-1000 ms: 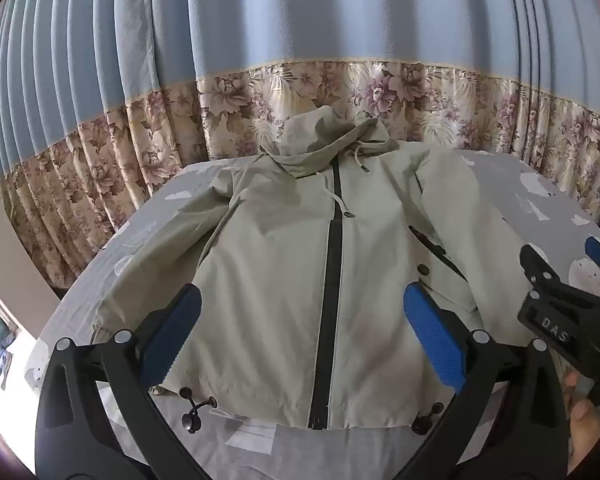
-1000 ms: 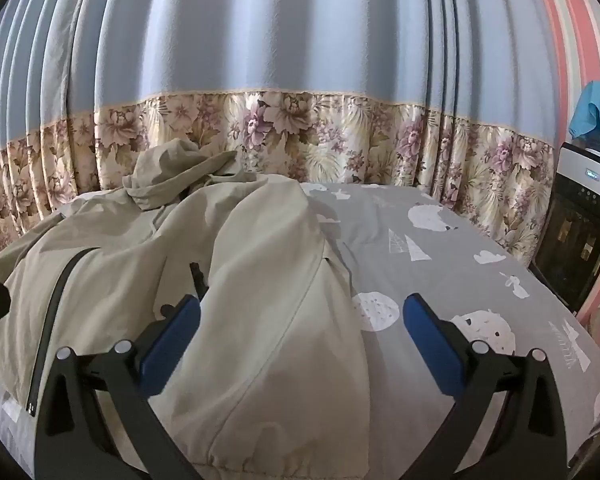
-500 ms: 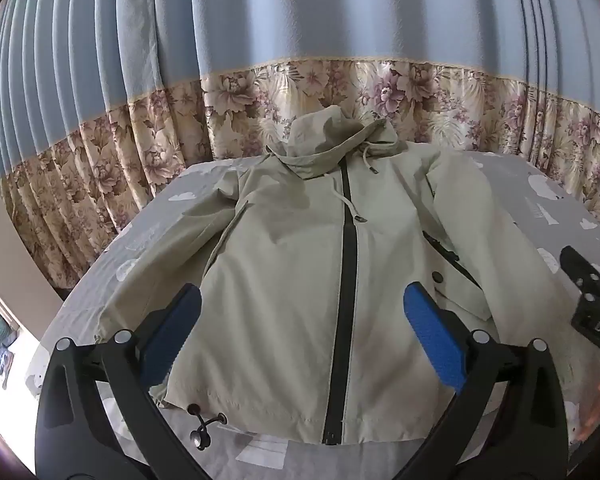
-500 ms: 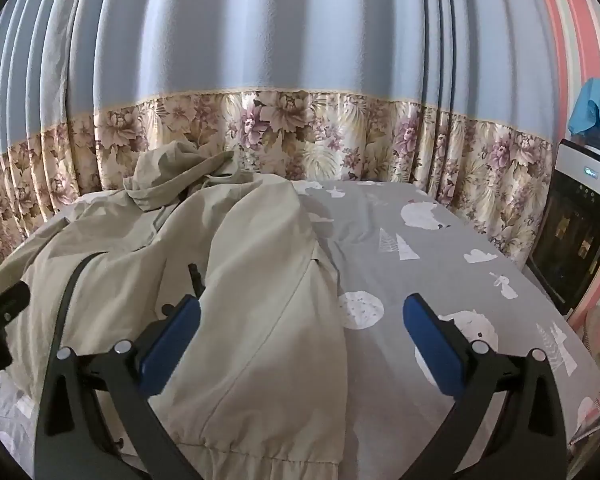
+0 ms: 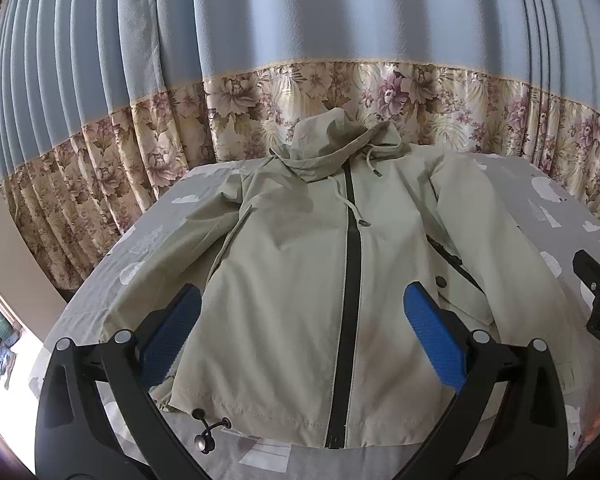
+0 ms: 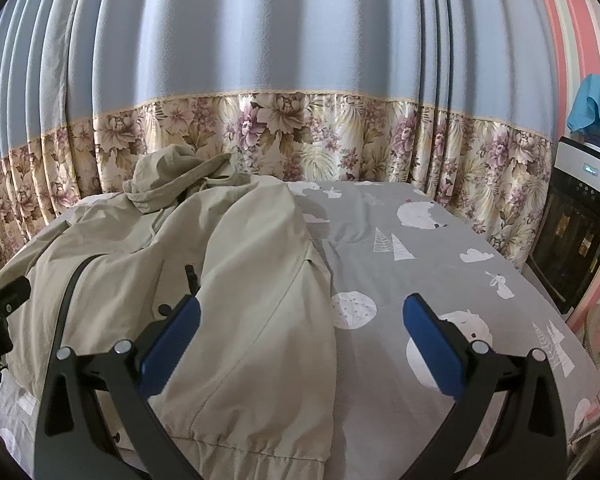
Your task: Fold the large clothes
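- The jacket point(image 5: 320, 280) is lying face up on the bed point(image 6: 440, 272), zipped, hood toward the curtain point(image 5: 260, 60).
- The left gripper point(image 5: 300, 340) is hovering over the hem, jaws spread and empty.
- The right gripper point(image 6: 300, 340) is hanging over the near sleeve point(image 6: 260, 320), likewise spread and empty.
- Good practice, as judged: pinch the sleeve at its cuff and carry it flat across the chest, avoiding creases.
- Compared with a second ago, the left view is sitting slightly farther left, and the right gripper is appearing nearer that frame's edge.
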`<state>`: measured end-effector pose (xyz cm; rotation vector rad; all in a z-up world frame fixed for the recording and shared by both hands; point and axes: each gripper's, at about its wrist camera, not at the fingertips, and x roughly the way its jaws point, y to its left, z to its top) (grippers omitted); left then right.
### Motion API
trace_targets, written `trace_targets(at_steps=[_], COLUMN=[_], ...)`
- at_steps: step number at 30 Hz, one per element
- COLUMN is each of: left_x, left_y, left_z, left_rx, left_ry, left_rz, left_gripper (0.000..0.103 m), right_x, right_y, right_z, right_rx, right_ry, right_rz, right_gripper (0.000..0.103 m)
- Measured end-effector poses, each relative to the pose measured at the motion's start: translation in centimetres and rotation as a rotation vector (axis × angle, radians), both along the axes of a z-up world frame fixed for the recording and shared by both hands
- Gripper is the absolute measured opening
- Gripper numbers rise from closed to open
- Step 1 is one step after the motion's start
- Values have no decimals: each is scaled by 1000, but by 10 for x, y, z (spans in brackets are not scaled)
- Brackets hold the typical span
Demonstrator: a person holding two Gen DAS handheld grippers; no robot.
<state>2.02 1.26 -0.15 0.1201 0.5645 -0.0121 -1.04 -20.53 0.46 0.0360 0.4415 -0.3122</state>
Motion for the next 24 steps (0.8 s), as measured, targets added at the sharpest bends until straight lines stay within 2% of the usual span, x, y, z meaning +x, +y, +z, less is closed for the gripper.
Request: trace_targets(at_steps=[19, 24], left_x=[6, 7], left_y=[13, 14], left_z=[8, 9], left_rx=[-10, 21], left_ry=[3, -3], left_rz=[45, 63], left_gripper=[100, 100], right_x=[-3, -5], right_y=[0, -6], right_z=[13, 14], right_rx=[-36, 41], right_ry=[-20, -29], right_rz=[4, 19], right_gripper=[101, 101])
